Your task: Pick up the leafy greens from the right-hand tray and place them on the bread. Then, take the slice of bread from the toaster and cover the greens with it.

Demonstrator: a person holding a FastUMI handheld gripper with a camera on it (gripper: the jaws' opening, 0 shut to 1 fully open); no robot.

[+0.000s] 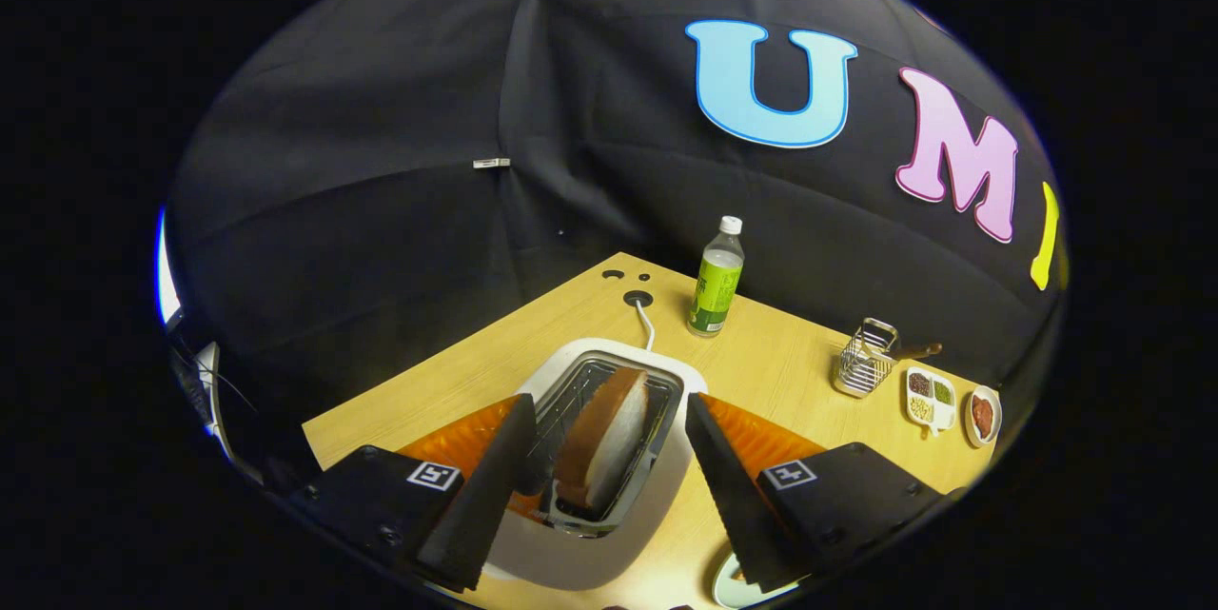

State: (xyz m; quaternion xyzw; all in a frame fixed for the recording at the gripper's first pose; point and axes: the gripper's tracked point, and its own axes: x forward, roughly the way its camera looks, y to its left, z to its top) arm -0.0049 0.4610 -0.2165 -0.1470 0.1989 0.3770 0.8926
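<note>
The gripper (604, 458) hovers above the toaster (609, 434) with fingers spread apart, straddling the upright bread slice (604, 443), whose long axis runs near-to-far between them, touched by neither finger.

Gripper (609, 458): blk mounts, square markers, maybe screws

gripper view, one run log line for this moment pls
stage: reach for toast | gripper: open, fingers either side of bread slice | bread: upright in toaster slot | contact: none visible | beyond: green bottle
</note>
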